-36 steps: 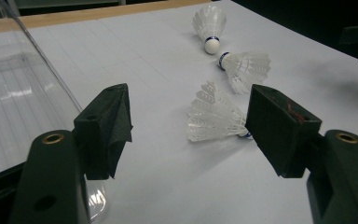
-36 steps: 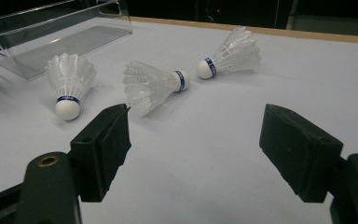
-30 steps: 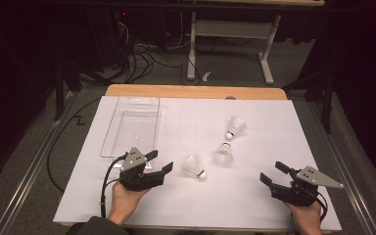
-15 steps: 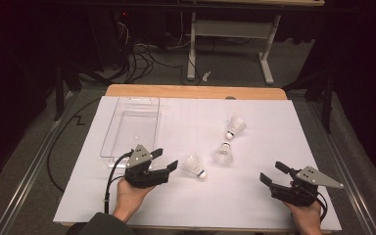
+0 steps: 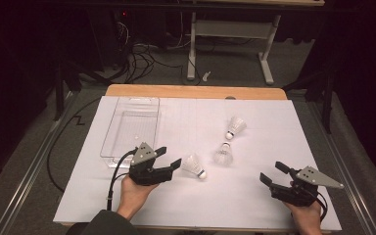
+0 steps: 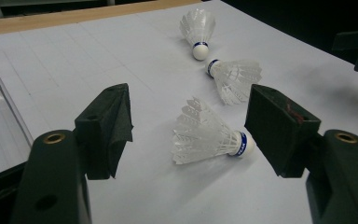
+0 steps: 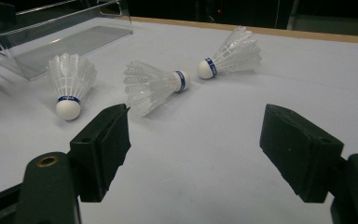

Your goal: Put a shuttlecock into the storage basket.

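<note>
Three white shuttlecocks lie on the white sheet (image 5: 254, 205). The nearest shuttlecock (image 5: 194, 165) (image 6: 205, 135) lies on its side, cork toward the right. My left gripper (image 5: 173, 154) (image 6: 191, 128) is open, its fingertips just short of that shuttlecock, which shows between the two jaws in the left gripper view. A second shuttlecock (image 5: 223, 153) (image 6: 233, 77) and a third shuttlecock (image 5: 235, 127) (image 6: 198, 30) lie farther back. My right gripper (image 5: 269, 170) (image 7: 193, 135) stands open at the front right, nothing between its jaws, well apart from all three.
A clear plastic tray (image 5: 108, 132) (image 7: 74, 42) sits at the back left of the sheet, just behind the left hand. The wooden table edge (image 5: 196, 91) runs along the back. Cables and table legs lie on the floor beyond.
My left gripper has slid a little to the right, closing in on the nearest shuttlecock. The right gripper and the shuttlecocks have stayed put.
</note>
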`<state>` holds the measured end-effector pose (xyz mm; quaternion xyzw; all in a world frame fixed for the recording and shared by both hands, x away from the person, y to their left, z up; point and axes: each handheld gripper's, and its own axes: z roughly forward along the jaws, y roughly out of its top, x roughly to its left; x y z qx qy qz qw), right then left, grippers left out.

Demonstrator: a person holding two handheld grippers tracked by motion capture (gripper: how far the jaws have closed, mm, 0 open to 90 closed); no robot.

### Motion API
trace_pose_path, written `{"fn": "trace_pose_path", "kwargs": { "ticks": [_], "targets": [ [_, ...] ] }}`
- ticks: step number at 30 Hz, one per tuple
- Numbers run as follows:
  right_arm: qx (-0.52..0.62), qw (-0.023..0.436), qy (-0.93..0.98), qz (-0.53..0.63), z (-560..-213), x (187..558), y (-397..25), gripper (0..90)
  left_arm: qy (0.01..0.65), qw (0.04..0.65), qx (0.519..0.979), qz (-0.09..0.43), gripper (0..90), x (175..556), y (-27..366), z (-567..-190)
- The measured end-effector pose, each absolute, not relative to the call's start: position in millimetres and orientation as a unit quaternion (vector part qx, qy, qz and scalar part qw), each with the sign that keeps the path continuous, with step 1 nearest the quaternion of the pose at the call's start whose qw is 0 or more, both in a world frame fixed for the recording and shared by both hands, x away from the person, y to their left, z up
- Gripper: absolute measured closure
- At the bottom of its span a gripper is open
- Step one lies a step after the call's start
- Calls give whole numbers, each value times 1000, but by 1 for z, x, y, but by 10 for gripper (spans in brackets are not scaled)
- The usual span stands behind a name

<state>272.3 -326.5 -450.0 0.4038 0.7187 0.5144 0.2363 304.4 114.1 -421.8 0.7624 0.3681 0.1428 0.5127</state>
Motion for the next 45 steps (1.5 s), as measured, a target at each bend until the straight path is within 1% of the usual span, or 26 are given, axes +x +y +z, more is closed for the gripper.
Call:
{"fn": "trace_pose_path", "kwargs": {
  "ticks": [30,45],
  "targets": [
    [402,236,720,514,-450,273,-327,244,371,509,765,136,332,327,92,-416],
    [401,235,721,515,-450,273,-326,244,371,502,770,131,331,341,75,-414]
  ]
}}
